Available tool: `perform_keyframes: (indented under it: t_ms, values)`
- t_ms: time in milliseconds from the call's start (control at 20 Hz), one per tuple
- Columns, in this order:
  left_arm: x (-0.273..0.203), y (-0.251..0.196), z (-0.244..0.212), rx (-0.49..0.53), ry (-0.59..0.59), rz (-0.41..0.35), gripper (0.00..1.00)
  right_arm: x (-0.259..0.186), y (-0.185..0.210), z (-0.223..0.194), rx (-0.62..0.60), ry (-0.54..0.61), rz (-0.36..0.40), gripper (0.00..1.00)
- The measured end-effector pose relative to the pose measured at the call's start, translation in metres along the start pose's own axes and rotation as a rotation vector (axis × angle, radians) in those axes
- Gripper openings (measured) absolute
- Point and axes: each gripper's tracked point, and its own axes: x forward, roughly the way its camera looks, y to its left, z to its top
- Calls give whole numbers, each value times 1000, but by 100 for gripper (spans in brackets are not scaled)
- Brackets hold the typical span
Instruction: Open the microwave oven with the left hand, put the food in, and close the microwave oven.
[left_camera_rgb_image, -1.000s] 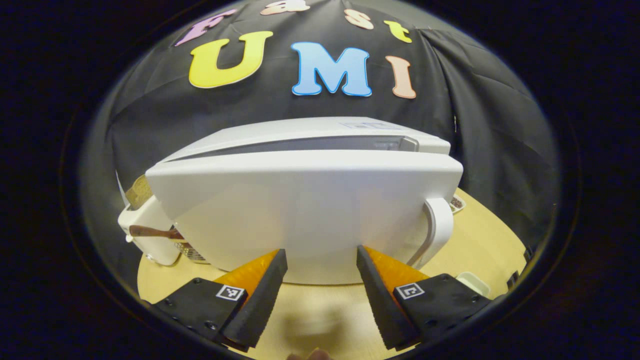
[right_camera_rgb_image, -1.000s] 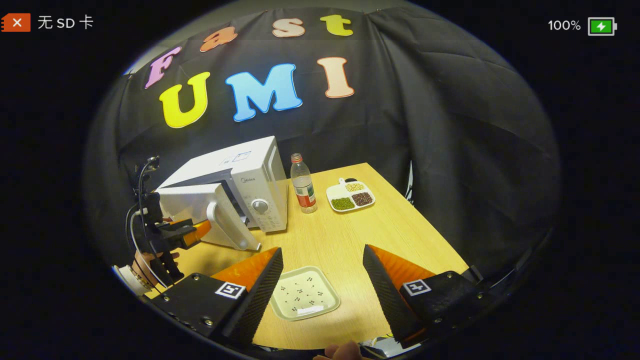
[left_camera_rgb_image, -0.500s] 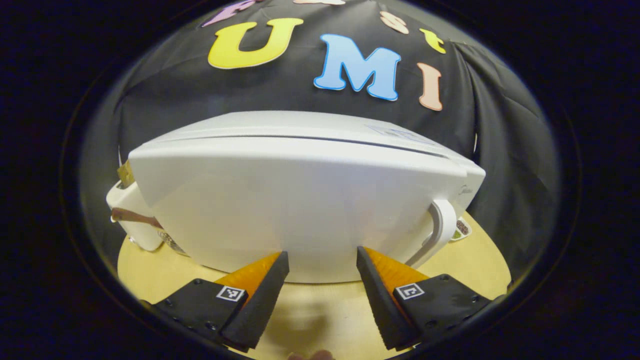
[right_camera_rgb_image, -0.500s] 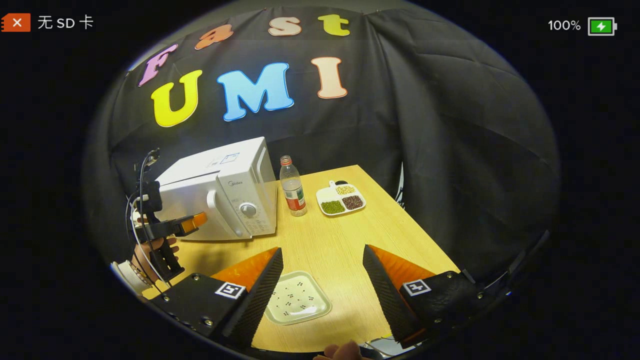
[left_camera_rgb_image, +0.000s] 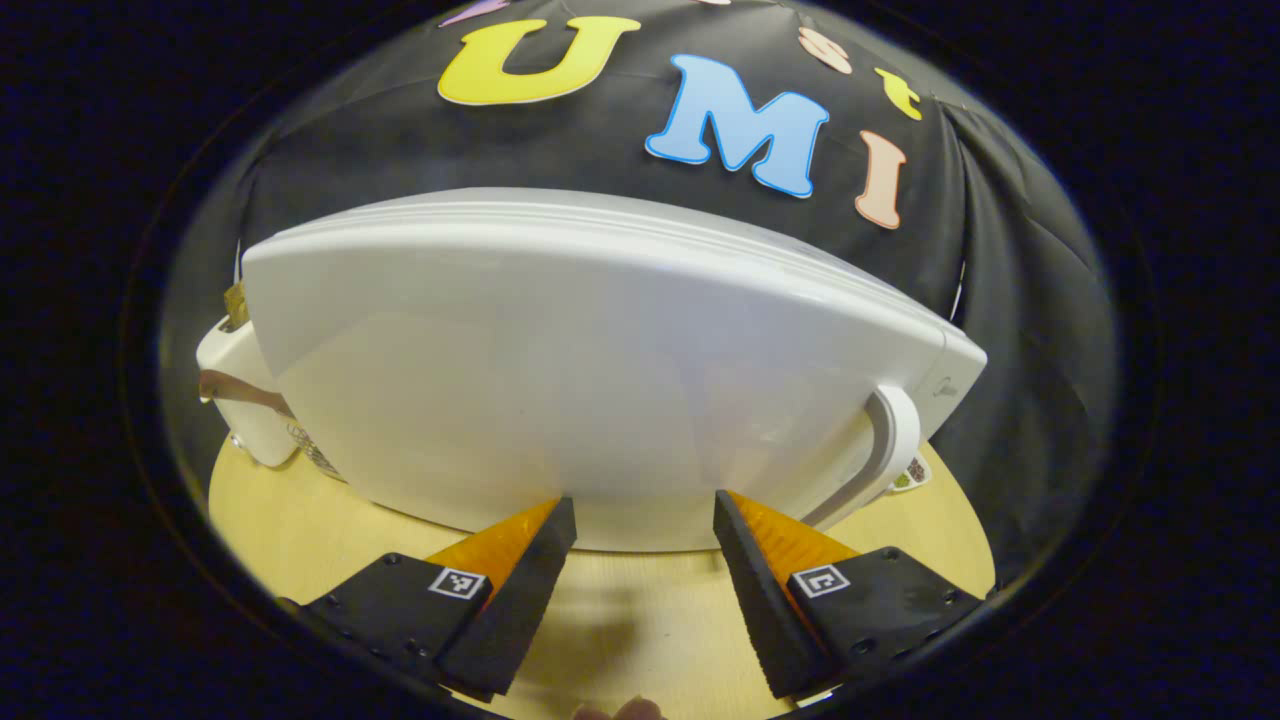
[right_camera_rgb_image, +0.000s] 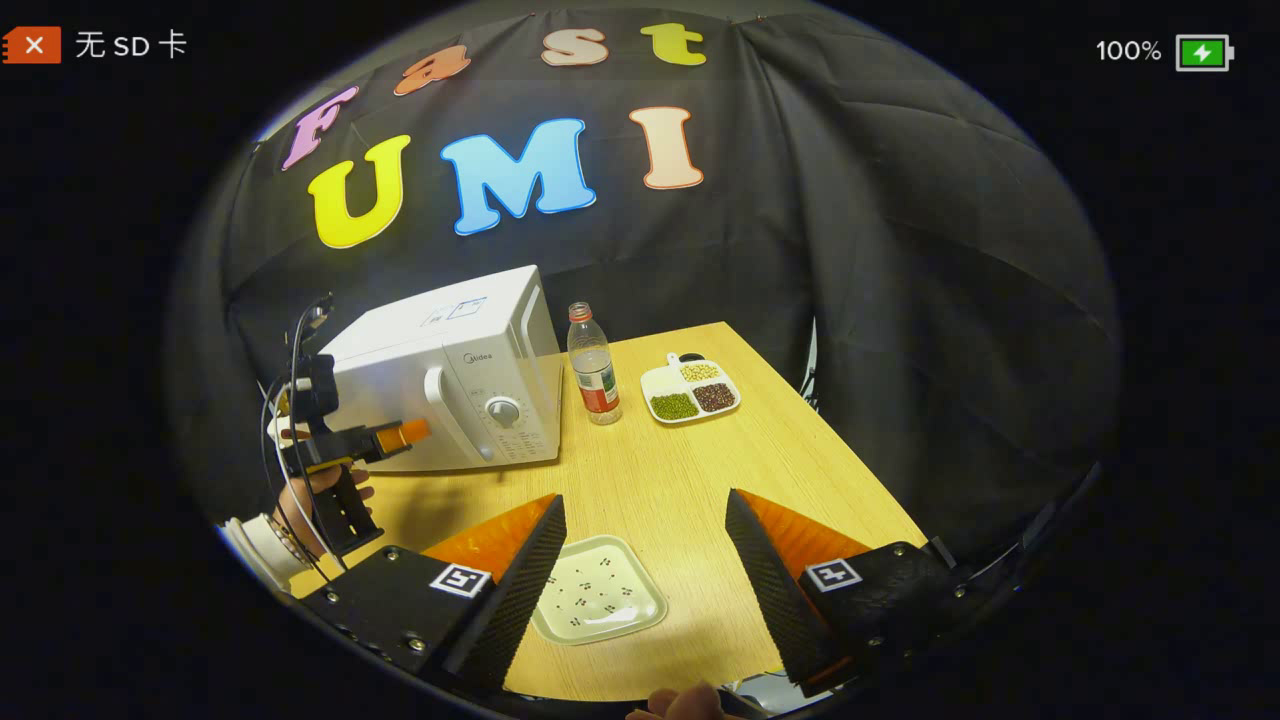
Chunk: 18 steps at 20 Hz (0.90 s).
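The microwave, its brand lettering too small to read, stands shut; the left gripper touches its door with fingers open. The right gripper hovers open above a speckled plate.

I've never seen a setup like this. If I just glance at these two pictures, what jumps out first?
The white microwave oven looms right in front of the left gripper, whose open fingers point at its shut door, with the door handle off to the right. In the right gripper view, the right gripper hangs open above a small square plate on the wooden table. Farther back stand a water bottle and a divided dish of beans.
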Motion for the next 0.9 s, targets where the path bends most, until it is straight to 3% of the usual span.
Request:
perform_keyframes:
  t_ms: [100, 150, 200, 300, 500, 700, 850, 900]
  values:
    - [-25, 12, -40, -8, 53, 9, 98, -1, -3, -1, 7, 0, 15, 98]
    - [-40, 19, -54, -22, 57, 21, 94, -2, -6, -2, 6, -4, 19, 98]
    - [-56, 23, -65, -40, 64, 28, 98, -1, -9, -5, 4, 1, 27, 98]
    - [-85, 29, -74, -61, 69, 53, 94, 3, -15, -7, 4, 18, 49, 98]
    - [-133, 40, -92, -84, 51, 102, 100, 6, -23, 12, -2, -15, 102, 98]
    - [-189, 29, -64, -110, -40, 166, 94, 0, -31, 33, -41, -50, 174, 98]
    - [-245, -15, -25, -143, -148, 161, 100, -16, -42, 58, -94, -113, 214, 98]
    - [-265, -28, -10, -127, -188, 166, 94, -23, -46, 68, -112, -135, 225, 98]
